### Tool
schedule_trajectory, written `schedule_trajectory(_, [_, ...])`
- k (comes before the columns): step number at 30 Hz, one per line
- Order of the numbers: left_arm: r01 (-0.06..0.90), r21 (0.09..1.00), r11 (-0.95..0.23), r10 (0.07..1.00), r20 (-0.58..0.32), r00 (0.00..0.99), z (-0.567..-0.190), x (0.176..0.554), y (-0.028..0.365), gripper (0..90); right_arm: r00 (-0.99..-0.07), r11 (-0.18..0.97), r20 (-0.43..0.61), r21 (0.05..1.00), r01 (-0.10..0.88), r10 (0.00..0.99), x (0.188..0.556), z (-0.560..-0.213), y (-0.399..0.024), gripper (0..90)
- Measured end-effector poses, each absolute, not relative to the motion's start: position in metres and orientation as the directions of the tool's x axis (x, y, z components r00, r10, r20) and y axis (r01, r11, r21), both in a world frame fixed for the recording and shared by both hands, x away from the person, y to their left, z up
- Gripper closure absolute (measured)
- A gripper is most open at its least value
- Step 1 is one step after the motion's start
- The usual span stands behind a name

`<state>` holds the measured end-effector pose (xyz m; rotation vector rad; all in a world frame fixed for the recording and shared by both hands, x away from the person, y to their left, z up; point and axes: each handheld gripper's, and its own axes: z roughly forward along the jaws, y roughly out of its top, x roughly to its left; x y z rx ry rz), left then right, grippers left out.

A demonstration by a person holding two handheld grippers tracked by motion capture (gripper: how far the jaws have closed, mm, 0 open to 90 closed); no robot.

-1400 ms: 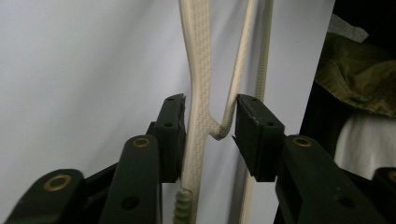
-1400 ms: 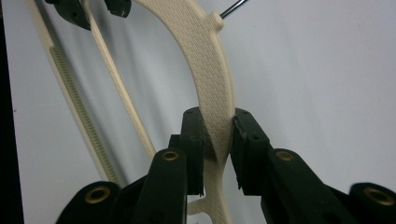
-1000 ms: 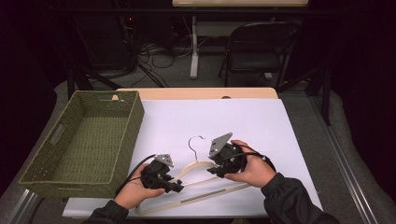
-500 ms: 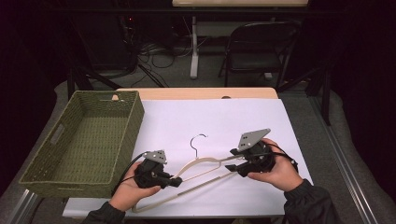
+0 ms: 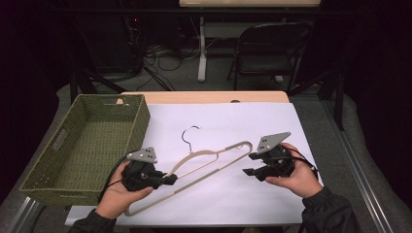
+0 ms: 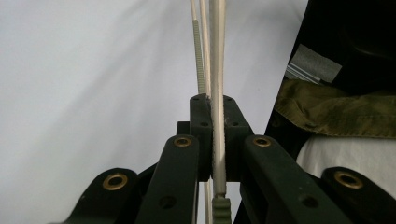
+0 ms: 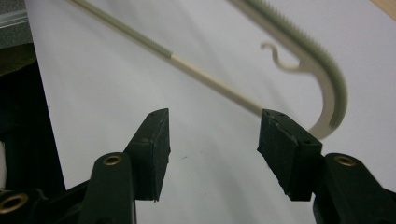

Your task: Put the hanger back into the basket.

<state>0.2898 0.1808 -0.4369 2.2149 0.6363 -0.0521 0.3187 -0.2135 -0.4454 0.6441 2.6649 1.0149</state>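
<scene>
Pinching a slim cream hanger, left gripper jaws pressed on its shoulder, right gripper jaws spread.

A dim room lies beyond the jaws. A wooden table under a white sheet stands on grey floor. Past its far edge, a black folding chair sits beside a white desk leg, with cables tangled on the floor. Dark curtains close both sides.
</scene>
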Motion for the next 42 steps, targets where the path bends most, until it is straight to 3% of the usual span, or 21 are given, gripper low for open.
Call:
schedule_trajectory(15, [0.459,0.747,-0.481,0.552,-0.149,0.821,-0.397,0.293,0.250,86.8,-0.877,0.677,-0.040,0.653,0.339,0.478,0.323,-0.451,-0.215,43.2])
schedule_trajectory(25, [0.497,0.779,-0.382,0.656,-0.150,0.739,-0.380,0.301,0.311,86.8,-0.860,0.648,-0.024,0.668,0.366,0.510,0.329,-0.459,-0.219,43.0])
schedule_trajectory(42, [0.497,0.775,-0.390,0.745,-0.052,0.665,-0.362,0.315,0.385,86.8,-0.852,0.650,-0.015,0.654,0.387,0.523,0.334,-0.461,-0.223,43.0])
